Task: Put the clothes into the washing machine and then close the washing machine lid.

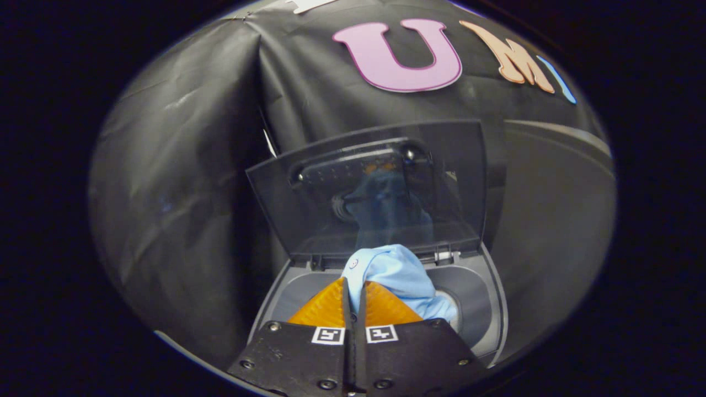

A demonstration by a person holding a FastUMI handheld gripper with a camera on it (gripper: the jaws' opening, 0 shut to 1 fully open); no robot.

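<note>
Over washing machine (485, 286), hand-held gripper (354, 286) pinches blue clothes (400, 273).

Fisheye camera on the claw (354, 286), facing forward and down, close above the open washing machine (485, 298)

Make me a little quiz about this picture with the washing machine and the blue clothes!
1. True or false: the washing machine lid is shut.
2. What colour is the garment at the tips of the orange fingers?
A. red
B. light blue
C. green
3. Fill in: the gripper has its fingers pressed ____, pinching the cloth over the machine's opening.

Key:
1. False, the lid stands open behind the opening.
2. B
3. together
</note>
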